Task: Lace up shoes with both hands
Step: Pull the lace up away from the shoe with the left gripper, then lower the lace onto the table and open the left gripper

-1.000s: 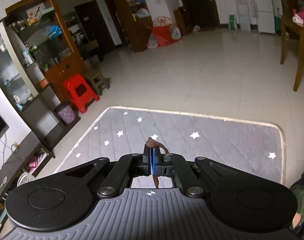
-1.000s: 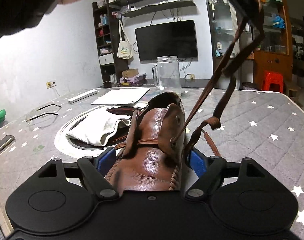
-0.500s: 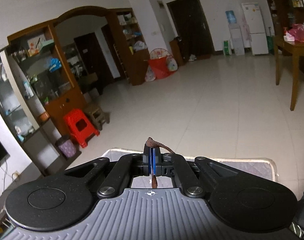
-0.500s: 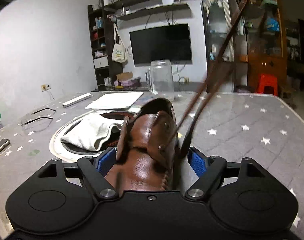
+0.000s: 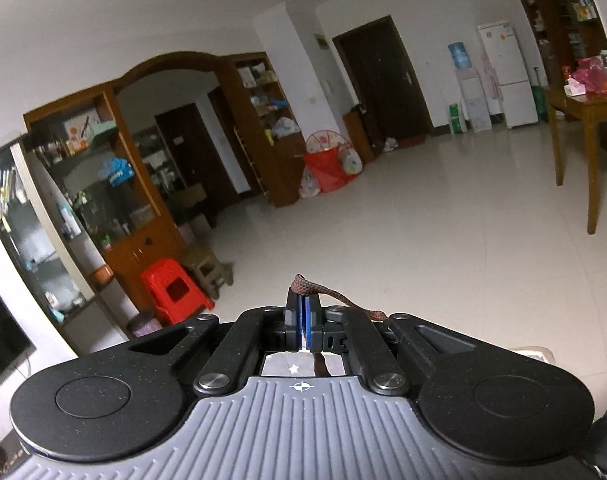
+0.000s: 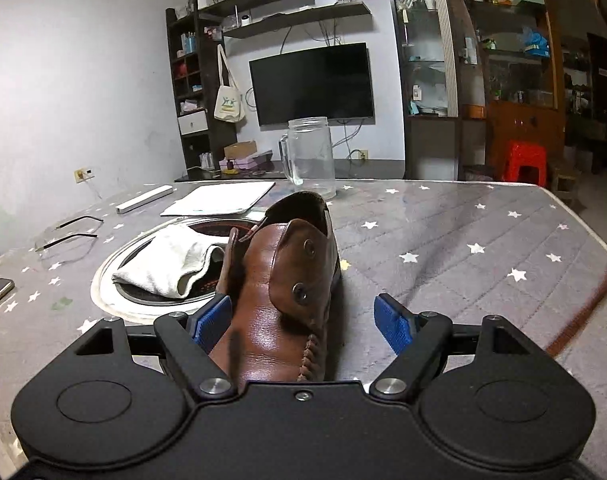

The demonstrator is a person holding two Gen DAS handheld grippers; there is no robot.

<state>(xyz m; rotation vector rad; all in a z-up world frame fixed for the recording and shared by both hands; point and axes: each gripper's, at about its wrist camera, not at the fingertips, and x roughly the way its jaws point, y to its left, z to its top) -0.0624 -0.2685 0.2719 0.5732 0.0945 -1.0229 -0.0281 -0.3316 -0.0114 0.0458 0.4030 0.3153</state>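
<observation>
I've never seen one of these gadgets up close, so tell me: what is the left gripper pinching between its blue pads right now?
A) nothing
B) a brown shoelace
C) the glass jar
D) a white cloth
B: in the left wrist view, the left gripper is closed on the brown shoelace, whose frayed tip sticks up above the pads.

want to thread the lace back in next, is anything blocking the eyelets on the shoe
Nothing visible does. The two eyelets on the shoe flap facing the right tool are bare. The white cloth lies left of the shoe, the glass jar behind it. The lace is pinched in the left tool.
</observation>
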